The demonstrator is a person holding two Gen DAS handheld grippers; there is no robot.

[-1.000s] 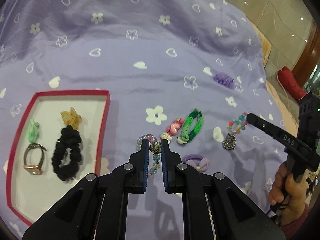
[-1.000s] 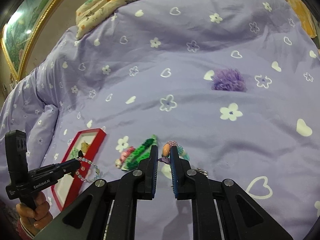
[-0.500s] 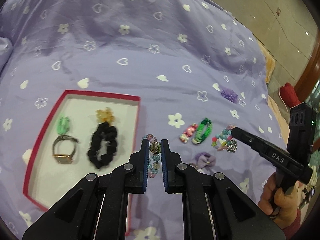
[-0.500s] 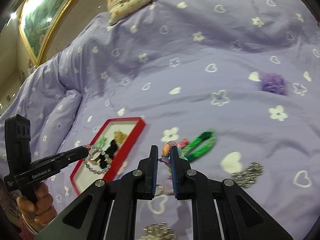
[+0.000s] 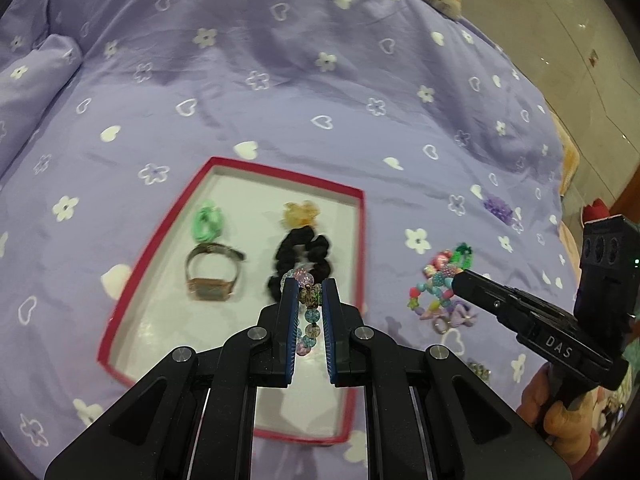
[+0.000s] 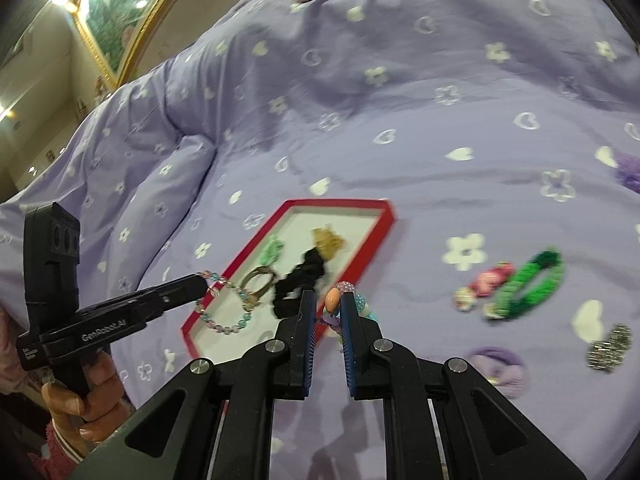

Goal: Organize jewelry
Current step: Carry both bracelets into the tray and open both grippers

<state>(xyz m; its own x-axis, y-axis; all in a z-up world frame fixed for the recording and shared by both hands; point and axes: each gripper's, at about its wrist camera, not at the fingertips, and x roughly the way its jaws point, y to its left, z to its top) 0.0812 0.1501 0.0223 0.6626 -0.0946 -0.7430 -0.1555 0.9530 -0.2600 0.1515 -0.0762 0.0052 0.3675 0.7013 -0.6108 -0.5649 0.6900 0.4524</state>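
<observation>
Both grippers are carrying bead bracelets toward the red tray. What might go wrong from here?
The pastel bead bracelet hangs from the left gripper by its tip only, so it may slip off. The right gripper with its colorful bracelet is short of the tray; an early release drops it on the bedspread.

**Both tongs pinched tight**

The black left tongs (image 5: 310, 300) point down, their blue-padded fingers (image 5: 289, 320) nearly together. A bare hand (image 6: 86, 392) grips their handle. The black right tongs (image 6: 327, 308) also tilt down, squeezed nearly closed, with another hand (image 5: 560, 408) holding them.
</observation>
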